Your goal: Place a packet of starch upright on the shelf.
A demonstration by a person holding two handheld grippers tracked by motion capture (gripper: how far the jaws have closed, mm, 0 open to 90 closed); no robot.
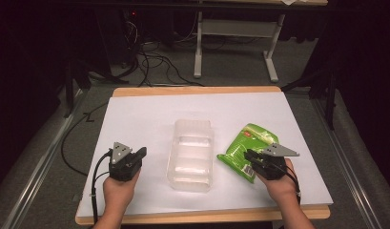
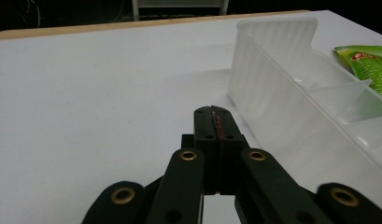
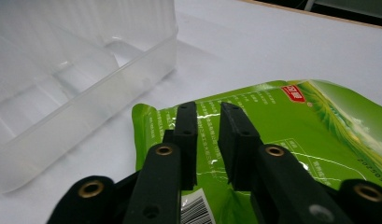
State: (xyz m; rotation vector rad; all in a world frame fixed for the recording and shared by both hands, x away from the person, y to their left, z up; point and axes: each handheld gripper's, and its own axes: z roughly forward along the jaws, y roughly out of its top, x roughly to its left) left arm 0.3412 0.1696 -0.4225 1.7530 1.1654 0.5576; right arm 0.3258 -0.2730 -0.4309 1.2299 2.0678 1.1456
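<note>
high view: the glossy green foil snack bag [image 1: 246, 150] lies flat on the white desk [image 1: 135, 119], just right of the clear ribbed plastic bin [image 1: 191, 155]. its long axis runs diagonally, from the near edge beside the bin up and away to the right. the right claw [image 1: 248, 153] sits over the bag's near end and is plainly the closer one; the left claw [image 1: 143, 151] rests on the far side of the bin, well apart from the bag.

left gripper view: the left claw [image 2: 215, 119] is fully closed, jaws pressed together on nothing, above bare desk, with the bin wall [image 2: 272, 98] just to its right.

right gripper view: the right claw [image 3: 208, 116] stands narrowly parted, a slim gap between the jaws, hovering over the bag [image 3: 291, 135]. whether the pads touch the foil cannot be told. the bag extends ahead and rightward; the bin [image 3: 86, 84] lies to the left. judgement: the grasp falls to the right claw.
</note>
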